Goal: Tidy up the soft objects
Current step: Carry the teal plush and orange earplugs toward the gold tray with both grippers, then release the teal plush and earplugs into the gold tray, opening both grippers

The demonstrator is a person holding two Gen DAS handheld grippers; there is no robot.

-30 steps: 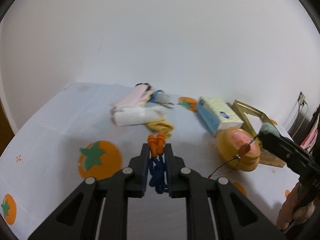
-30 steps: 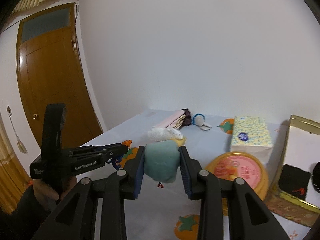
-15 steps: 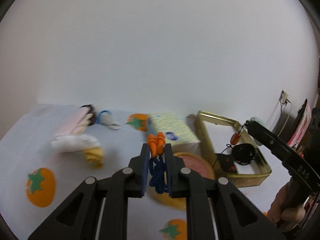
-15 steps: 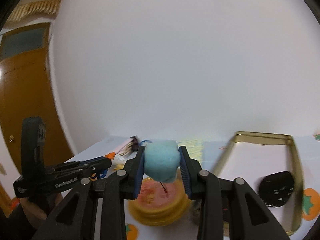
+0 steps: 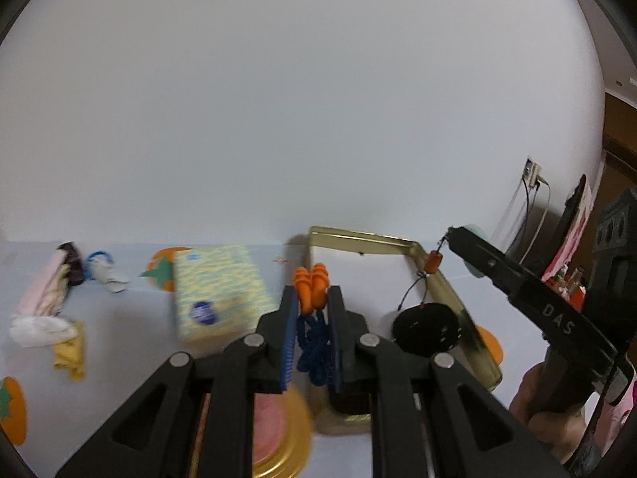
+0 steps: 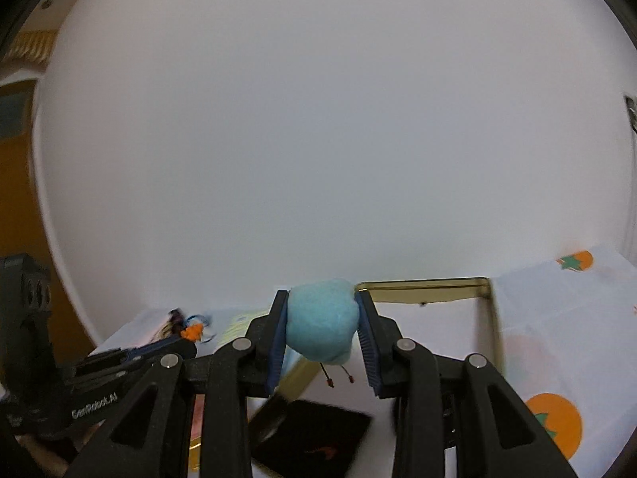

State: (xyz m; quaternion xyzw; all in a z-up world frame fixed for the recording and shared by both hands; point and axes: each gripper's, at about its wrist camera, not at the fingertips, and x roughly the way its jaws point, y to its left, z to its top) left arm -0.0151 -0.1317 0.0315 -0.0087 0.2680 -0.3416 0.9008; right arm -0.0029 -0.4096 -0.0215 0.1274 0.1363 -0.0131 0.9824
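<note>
My left gripper is shut on a pair of orange earplugs, whose blue cord bunches between the pads. It hangs over the near end of an open gold tin. My right gripper is shut on a teal soft ball with two thin threads dangling under it, above the same gold tin. In the left wrist view the right gripper reaches in from the right over the tin, a cord with an orange bead hanging from it. The left gripper shows low on the left of the right wrist view.
A black round pad and a black square piece lie inside the tin. A yellow tissue pack stands left of it, and a round yellow lid lies in front. Rolled cloths sit at the far left of the persimmon-print tablecloth.
Both views have swung right, from the cloth pile and tissue pack to the gold tin. Each gripper has kept its hold throughout, and both now hang over the tin.
</note>
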